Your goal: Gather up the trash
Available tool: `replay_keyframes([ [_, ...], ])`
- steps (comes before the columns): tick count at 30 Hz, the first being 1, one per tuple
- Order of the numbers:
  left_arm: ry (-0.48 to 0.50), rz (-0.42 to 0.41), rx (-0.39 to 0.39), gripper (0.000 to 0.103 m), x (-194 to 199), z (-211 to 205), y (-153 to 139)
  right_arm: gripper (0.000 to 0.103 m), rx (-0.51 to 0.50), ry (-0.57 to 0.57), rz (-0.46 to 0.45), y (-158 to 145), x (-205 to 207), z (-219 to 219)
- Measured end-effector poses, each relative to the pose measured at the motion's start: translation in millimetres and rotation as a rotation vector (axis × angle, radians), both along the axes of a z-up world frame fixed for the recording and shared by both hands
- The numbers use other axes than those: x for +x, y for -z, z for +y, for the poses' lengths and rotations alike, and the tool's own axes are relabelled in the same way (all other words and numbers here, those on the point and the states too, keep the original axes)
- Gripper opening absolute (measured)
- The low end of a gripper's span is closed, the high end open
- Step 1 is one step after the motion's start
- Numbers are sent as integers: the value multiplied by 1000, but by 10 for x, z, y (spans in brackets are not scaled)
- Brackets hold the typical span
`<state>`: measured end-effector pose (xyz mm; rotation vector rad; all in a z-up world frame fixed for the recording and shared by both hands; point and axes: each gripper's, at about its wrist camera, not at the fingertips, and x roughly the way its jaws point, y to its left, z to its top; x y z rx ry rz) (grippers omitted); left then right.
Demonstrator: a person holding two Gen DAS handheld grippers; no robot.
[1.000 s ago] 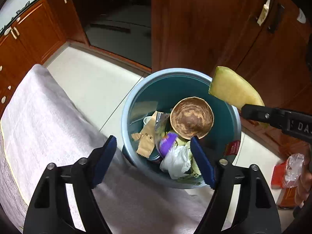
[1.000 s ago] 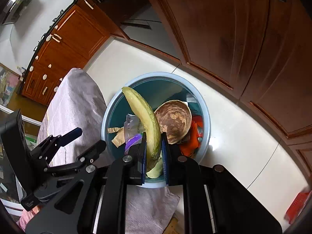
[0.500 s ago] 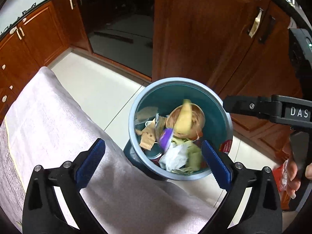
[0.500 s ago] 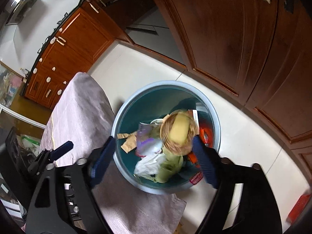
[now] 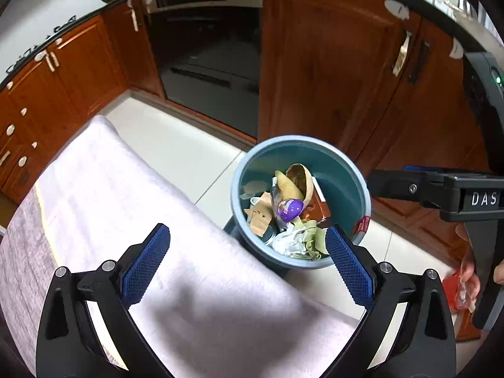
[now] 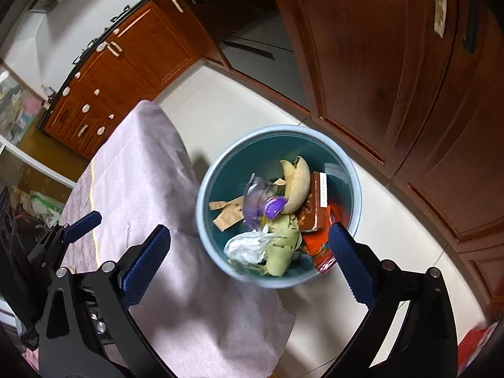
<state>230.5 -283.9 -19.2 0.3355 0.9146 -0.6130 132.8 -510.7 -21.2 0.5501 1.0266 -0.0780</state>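
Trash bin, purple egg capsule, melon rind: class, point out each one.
Trash bin (image 6: 220,167): right wrist view, upper-left rim.
Purple egg capsule (image 5: 291,210): left wrist view, its middle.
Melon rind (image 6: 297,186): right wrist view, pale outer skin.

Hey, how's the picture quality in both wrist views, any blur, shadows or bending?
Left wrist view: sharp; strong fisheye bends the brown wooden cabinets; a dark shadow lies on the pale lilac tablecloth. Right wrist view: the near rim of the round blue trash bin is smeared by motion blur, the yellow melon rind inside stays fairly crisp, and a shadow darkens the cloth's hanging edge.
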Motion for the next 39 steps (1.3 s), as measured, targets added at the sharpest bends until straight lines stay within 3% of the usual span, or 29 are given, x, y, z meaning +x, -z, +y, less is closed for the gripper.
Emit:
replay_keyframes([
  [5, -29, -23, -20, 99, -148, 235, -174, 96, -5, -35, -9, -110, -119, 191],
  [17, -86, -77, -75, 99, -655, 861, -464, 96, -138, -83, -34, -394, -523, 734],
  [26, -146, -84, -140, 99, -999, 1267, -493, 96, -238, -113, -38, -510, -897, 1112],
  [39, -210, -86, -126, 99, -1461, 1386, -373, 96, -303, -127, -54, -549, -1388, 1277],
])
